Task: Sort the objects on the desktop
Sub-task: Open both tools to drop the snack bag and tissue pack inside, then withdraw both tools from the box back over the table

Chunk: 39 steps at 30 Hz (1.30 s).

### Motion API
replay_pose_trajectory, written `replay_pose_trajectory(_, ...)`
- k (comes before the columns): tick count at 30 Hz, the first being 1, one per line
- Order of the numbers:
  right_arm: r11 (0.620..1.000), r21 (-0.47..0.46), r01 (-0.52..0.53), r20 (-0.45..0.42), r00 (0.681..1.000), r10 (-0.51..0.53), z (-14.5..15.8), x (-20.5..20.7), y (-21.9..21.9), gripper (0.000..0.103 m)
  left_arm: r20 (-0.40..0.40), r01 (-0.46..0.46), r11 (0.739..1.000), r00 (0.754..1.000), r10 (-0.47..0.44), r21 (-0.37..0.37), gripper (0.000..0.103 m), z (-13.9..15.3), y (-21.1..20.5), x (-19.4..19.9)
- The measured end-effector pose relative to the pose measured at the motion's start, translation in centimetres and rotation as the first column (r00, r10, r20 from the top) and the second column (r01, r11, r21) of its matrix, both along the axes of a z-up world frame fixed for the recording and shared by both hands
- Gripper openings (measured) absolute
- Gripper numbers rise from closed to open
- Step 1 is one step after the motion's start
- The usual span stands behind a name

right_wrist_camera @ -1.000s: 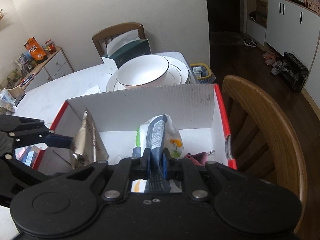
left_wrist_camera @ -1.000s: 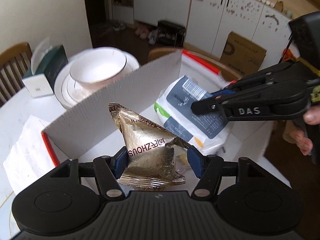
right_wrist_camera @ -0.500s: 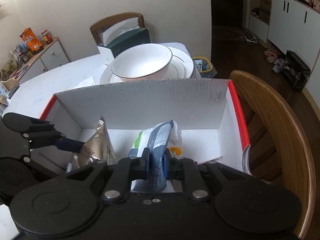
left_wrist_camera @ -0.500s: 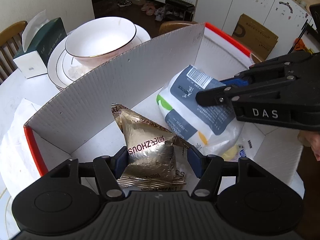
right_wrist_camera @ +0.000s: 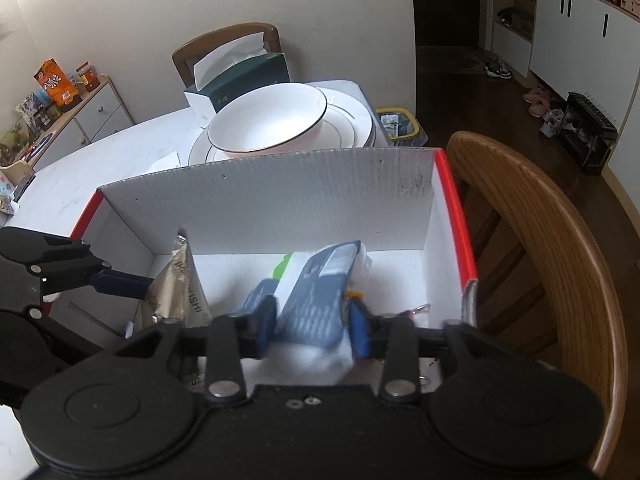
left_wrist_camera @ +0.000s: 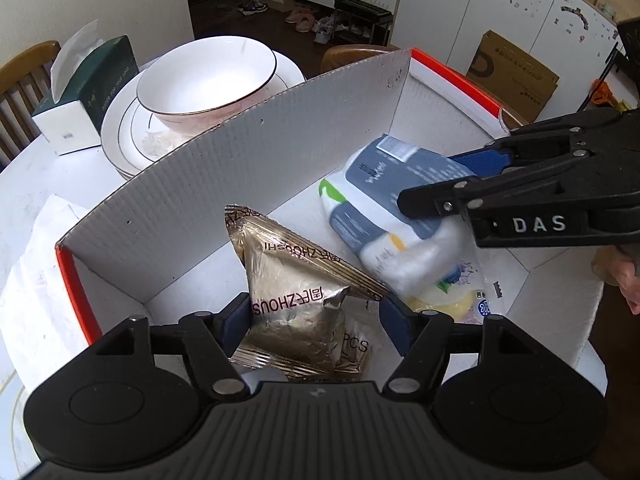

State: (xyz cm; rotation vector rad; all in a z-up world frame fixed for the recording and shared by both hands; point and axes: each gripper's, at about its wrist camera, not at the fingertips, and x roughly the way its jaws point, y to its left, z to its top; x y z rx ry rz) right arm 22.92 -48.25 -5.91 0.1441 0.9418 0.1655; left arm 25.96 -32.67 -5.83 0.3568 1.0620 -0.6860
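Both tongs have sunk inside the box (right_wrist_camera: 280, 200). The right tongs (right_wrist_camera: 310, 326) now open around the tissue pack (right_wrist_camera: 316, 300), releasing it; the left tongs (left_wrist_camera: 316, 320) stand apart beside the gold packet (left_wrist_camera: 296, 292).

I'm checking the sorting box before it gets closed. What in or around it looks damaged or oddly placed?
Nothing looks spilled. The gold snack pouch stands on end between the left tongs rather than lying flat. The tissue pack sits tilted between the right tongs. The box has dark scuffs near its far corner.

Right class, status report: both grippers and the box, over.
Left hand-held gripper open around gold packet. Right hand-held gripper releasing tissue pack. Both inside box.
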Motion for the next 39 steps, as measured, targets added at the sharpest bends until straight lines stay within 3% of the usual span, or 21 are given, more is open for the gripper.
replay_pose_trajectory(3, 1.0, -0.009, -0.017, 0.013, 1.0, 0.017, 0.5, -0.5, 0.2, 0.048, 0.011, -0.007, 1.0, 1.0, 0.007, -0.015, 0.069, 0.5, 0.3, -0.3)
replay_pose_trajectory(7, 0.999, -0.03, -0.04, 0.048, 0.998, 0.041, 1.6, -1.5, 0.4, 0.064, 0.013, -0.016, 0.997, 1.0, 0.017, -0.072, 0.073, 1.6, 0.8, -0.7)
replay_pose_trajectory(9, 0.999, -0.019, -0.048, 0.055, 0.997, 0.049, 2.1, -1.9, 0.4, 0.064, 0.02, -0.015, 0.996, 1.0, 0.017, -0.09, 0.078, 2.2, 0.8, -1.1)
replay_pose_trajectory(24, 0.994, 0.057, -0.092, 0.166, 0.983, 0.081, 6.2, -6.0, 1.7, 0.068, 0.119, -0.056, 0.972, 0.989, 0.085, -0.229, 0.078, 7.1, 4.4, -5.9)
replay_pose_trajectory(39, 0.987, 0.103, -0.122, 0.213, 0.972, 0.098, 7.7, -10.1, 8.6, 0.07, 0.174, -0.169, 0.933, 0.957, 0.233, -0.318, 0.078, 9.2, 15.0, -10.5)
